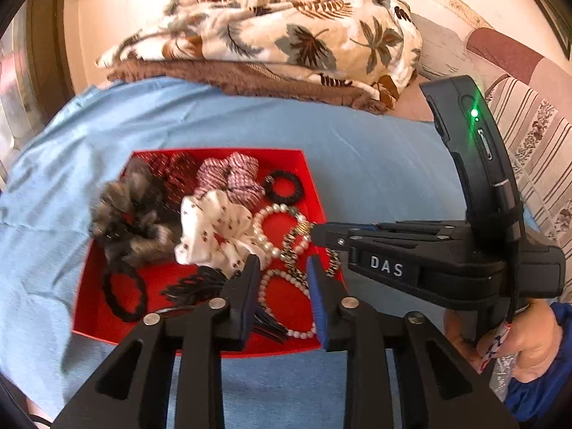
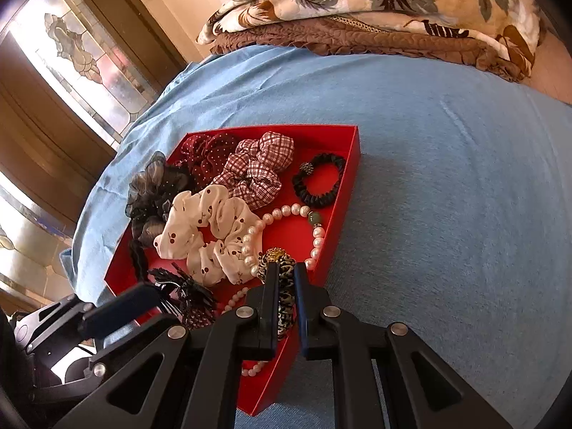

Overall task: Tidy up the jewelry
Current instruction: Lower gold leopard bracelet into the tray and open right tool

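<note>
Leopard-print bracelet [image 2: 285, 298] pinched over red tray [image 2: 352, 150]; scrunchies, pearl bracelets inside.

Red tray [image 2: 352, 164] on blue cloth, packed w/ hair ties & beads: white cherry-print scrunchie [image 2: 205, 236] at centre, plaid one [image 2: 257, 171] at 12, black band [image 2: 316, 180] at 2, pearl bracelet [image 2: 286, 211] at 3, leopard-print bracelet [image 2: 284, 296] at 5, partly lifted, pinched betw. fingers

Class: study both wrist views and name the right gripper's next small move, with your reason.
Probably lift slightly: the right gripper is shut on the leopard-print bracelet, which overlaps the pearl bracelet in the red tray.
</note>
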